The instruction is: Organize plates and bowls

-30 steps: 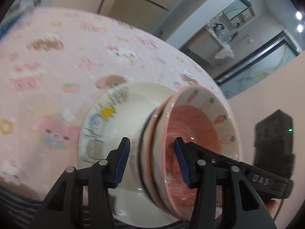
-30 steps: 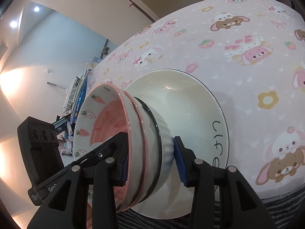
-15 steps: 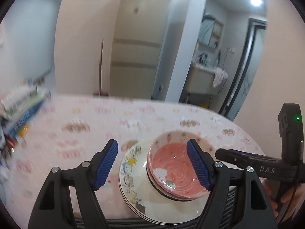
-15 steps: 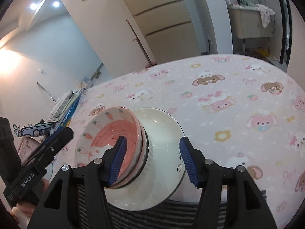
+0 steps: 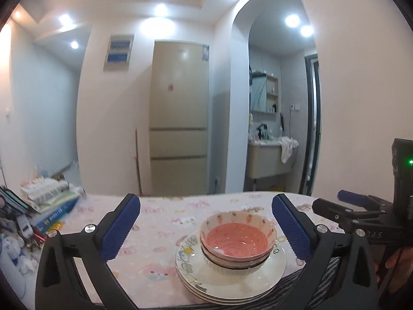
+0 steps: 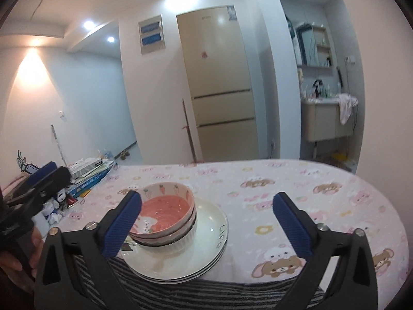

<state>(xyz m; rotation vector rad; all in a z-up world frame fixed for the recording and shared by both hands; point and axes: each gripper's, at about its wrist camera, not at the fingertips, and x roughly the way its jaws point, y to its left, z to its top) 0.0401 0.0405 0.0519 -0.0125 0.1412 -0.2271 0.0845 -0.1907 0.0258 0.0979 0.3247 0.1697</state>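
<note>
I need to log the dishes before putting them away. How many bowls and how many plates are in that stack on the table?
Bowls: 3, nested, the pink carrot-print one on top.
Plates: 3, judging by the rims visible at the stack's edge.
Total: 6 dishes, all in one stack near the table's front edge.

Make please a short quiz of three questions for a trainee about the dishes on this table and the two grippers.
1. True or false: the pink bowl tops a bowl stack on the stacked plates.
2. What lies at the table's left end?
3. Do the left gripper and right gripper hold anything?

Key:
1. True.
2. Books and papers.
3. No; both are open, jaws just opened, clear of the dishes.
</note>
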